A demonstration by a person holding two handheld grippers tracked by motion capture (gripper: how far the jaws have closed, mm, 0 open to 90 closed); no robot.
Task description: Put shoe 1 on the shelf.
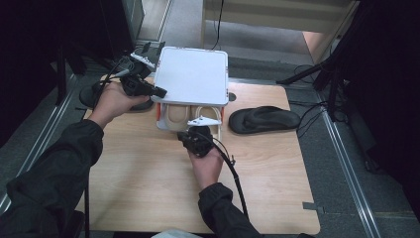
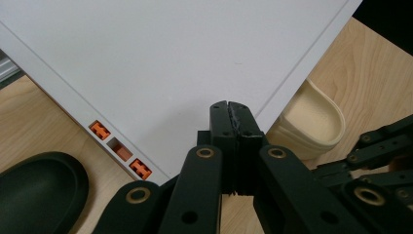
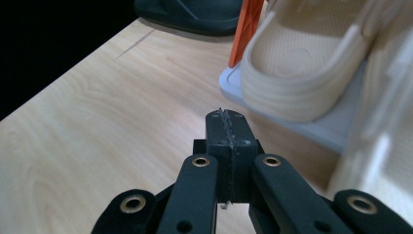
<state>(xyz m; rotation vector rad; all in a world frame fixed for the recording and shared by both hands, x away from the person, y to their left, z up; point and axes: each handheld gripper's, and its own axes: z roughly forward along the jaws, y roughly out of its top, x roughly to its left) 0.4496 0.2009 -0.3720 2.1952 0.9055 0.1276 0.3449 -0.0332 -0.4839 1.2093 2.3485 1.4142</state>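
Note:
A white two-level rack (image 1: 190, 74) with orange posts stands at the table's far side. A pair of beige slippers (image 1: 173, 116) lies on its lower shelf. A black slipper (image 1: 265, 119) rests on the table to the rack's right. My left gripper (image 1: 159, 92) is shut and empty, its tips against the front left corner of the rack's top panel (image 2: 146, 63). In the left gripper view a beige slipper (image 2: 311, 122) pokes out under the panel's edge. My right gripper (image 1: 190, 135) is shut and empty, just in front of the lower shelf (image 3: 321, 129) and a beige slipper (image 3: 297, 73).
The wooden table (image 1: 148, 188) has bare surface in front of the rack. Orange clips (image 2: 141, 168) sit in the top panel's edge. The black slipper (image 3: 195, 14) lies beyond an orange post (image 3: 246, 29). Cables and dark stands surround the table.

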